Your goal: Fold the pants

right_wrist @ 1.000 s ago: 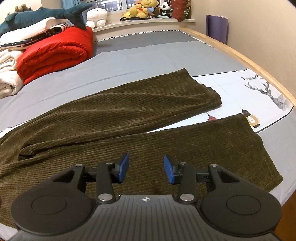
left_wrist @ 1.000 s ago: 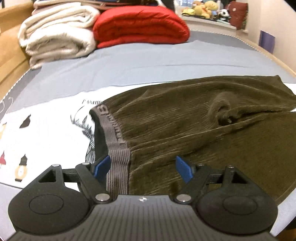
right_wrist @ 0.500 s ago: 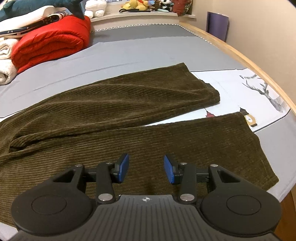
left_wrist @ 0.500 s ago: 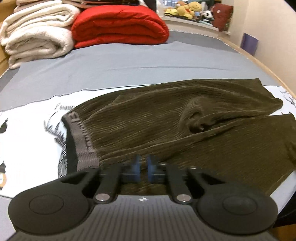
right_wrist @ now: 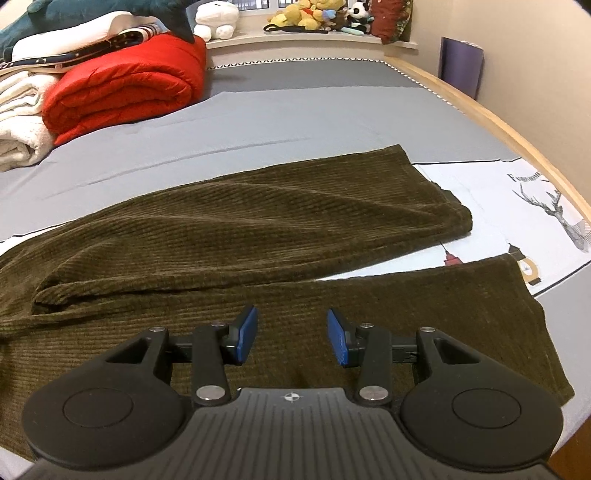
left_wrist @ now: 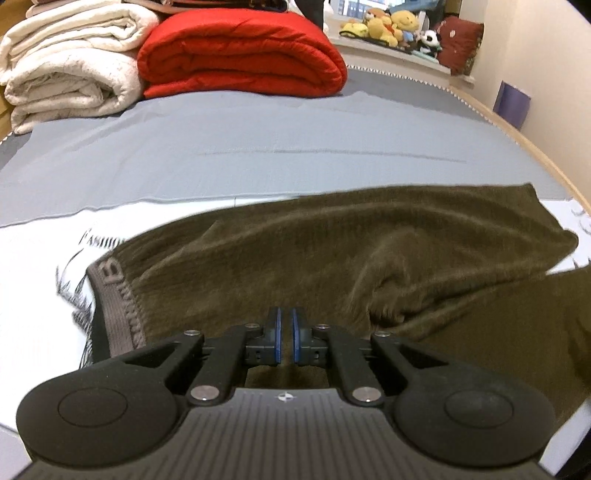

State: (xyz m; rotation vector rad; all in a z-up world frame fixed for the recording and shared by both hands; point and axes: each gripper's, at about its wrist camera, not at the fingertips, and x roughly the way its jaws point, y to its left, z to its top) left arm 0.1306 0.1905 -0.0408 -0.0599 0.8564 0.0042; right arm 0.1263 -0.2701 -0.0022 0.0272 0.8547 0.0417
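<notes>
1. Lying spread across the grey bed sheet (left_wrist: 258, 147), the olive corduroy pants (left_wrist: 332, 251) have their grey waistband (left_wrist: 118, 302) at the left of the left wrist view and both legs running off to the right
2. Left hand-held gripper (left_wrist: 285, 334) is clenched, its blue pads almost touching, over the pants just right of the waistband; whether any cloth is pinched between them I cannot tell, since the picture is blurred there
3. Right hand-held gripper (right_wrist: 291, 334) is released, jaws standing apart above the near leg (right_wrist: 406, 306) with nothing between the pads
4. Far leg (right_wrist: 295, 218) lies apart from the near one toward the hems, with a white printed cloth (right_wrist: 498, 206) showing between and beyond them
5. Red folded quilt (left_wrist: 240, 51) and cream folded blankets (left_wrist: 70, 62) sit side by side at the far end of the bed, well apart from the pants
6. Plush toys (right_wrist: 314, 14) line the window ledge behind
</notes>
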